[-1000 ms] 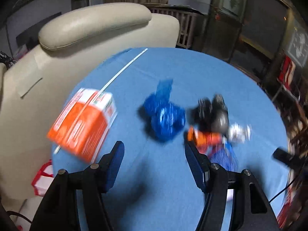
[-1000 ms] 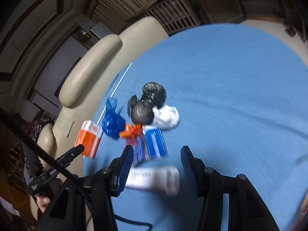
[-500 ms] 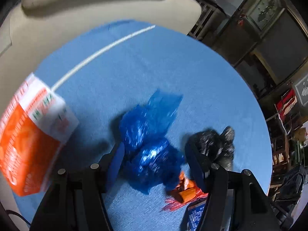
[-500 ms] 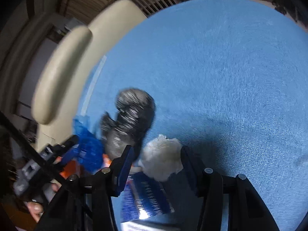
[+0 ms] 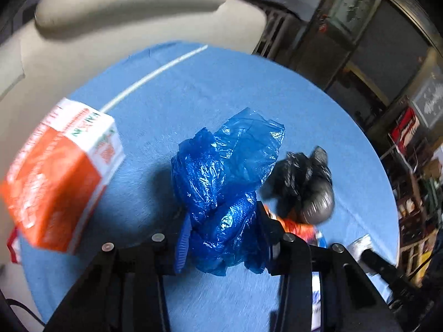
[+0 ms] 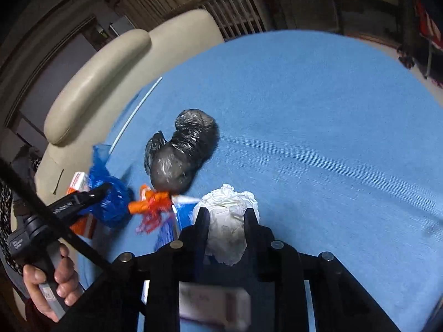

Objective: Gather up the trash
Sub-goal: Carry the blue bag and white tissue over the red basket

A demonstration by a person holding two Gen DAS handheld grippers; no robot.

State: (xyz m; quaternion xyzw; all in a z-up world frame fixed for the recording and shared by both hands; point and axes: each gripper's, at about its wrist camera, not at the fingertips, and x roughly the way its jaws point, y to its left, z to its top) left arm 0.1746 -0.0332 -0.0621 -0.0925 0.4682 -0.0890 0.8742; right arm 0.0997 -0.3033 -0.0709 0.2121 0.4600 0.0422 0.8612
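Dropped lower onto the pile since a second ago, both grippers. Left gripper (image 5: pixel 221 238) now astride the blue plastic bag (image 5: pixel 224 182), fingers closing, pads pressing its lower bulge on both sides; upper half of the bag sticking up beyond the tips. Right gripper (image 6: pixel 225 221) clamped on the white paper wad (image 6: pixel 227 218), fingers drawn together against its sides. Both items at the near side of the blue counter (image 6: pixel 318 116). Black plastic bag (image 6: pixel 180 157) lying just beyond the wad, to its left, loose. Orange wrapper (image 6: pixel 149 204) between black bag and blue bag, touching a blue-and-white packet, partly hidden. Orange-and-white carton (image 5: pixel 58 182) at far left counter edge, blurred. Thin white stick (image 5: pixel 155 74) farther back. Cream chair (image 5: pixel 124 27) behind.
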